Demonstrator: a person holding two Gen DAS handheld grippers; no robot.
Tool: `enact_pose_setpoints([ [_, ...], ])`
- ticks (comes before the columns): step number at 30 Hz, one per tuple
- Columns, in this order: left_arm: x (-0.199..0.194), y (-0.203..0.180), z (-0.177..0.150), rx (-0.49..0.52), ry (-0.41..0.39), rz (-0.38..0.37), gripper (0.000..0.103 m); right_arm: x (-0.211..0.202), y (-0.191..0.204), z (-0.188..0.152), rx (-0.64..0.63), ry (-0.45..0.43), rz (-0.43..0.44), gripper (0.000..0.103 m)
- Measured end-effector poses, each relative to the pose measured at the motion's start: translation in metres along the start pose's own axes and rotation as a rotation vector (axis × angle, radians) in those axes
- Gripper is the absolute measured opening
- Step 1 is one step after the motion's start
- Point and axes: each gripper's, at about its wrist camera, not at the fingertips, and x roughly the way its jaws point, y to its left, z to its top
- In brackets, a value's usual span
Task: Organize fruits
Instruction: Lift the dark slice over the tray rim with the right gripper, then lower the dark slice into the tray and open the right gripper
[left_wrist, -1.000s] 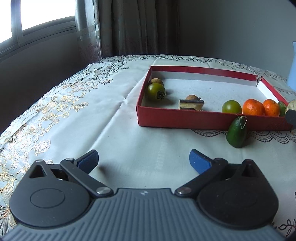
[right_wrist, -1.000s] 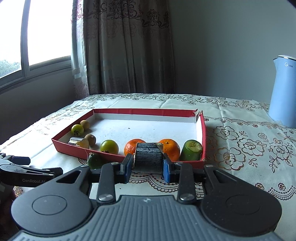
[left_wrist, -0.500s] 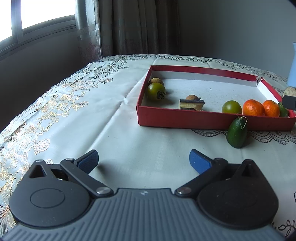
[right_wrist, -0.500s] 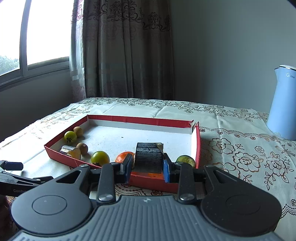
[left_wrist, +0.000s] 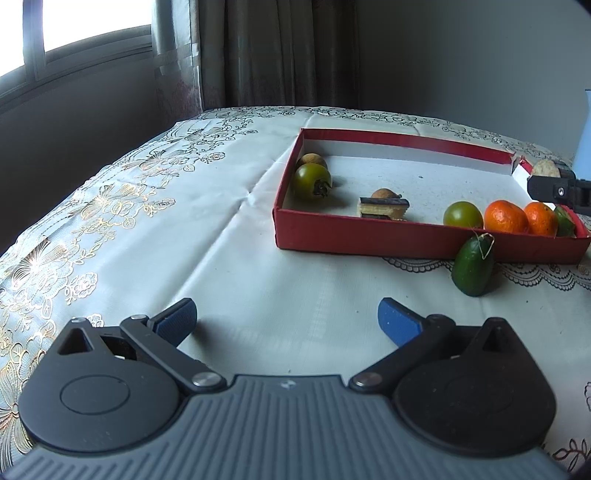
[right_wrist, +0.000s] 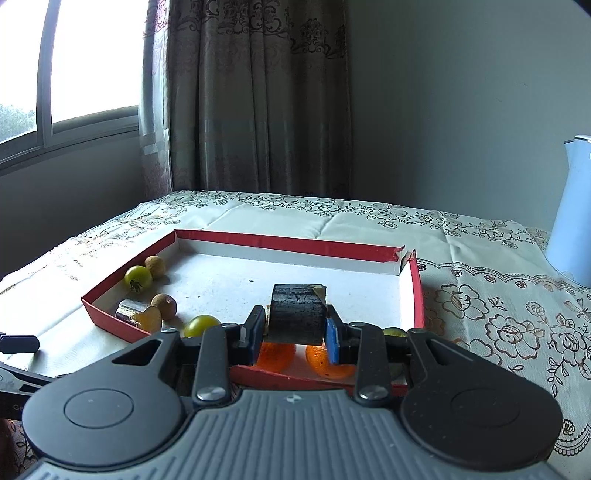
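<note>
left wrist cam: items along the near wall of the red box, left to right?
Dark green tomato → layered cake slice → green tomato → larger orange → smaller orange. The green fruit on the cloth outside the red box is left out.

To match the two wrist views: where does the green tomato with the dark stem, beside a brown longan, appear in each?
Left wrist: green tomato with dark stem lies in the red cardboard tray, far-left corner, upper centre of the picture.
Right wrist: left of centre, same corner.
Shared landmark: the tray's torn far-right corner.
</note>
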Motion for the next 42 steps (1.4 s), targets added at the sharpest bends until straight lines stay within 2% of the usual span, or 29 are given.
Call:
enact_pose_setpoints([
  [18,0.001,0.002,0.0,-0.016,0.007,-0.014,0.103,0.061,0.027,0.02,0.002,0.076,0.014,0.032],
  [42,0.002,0.002,0.0,-0.018,0.008,-0.016,0.103,0.079,0.035,0.024,0.019,0.104,0.025,0.032],
])
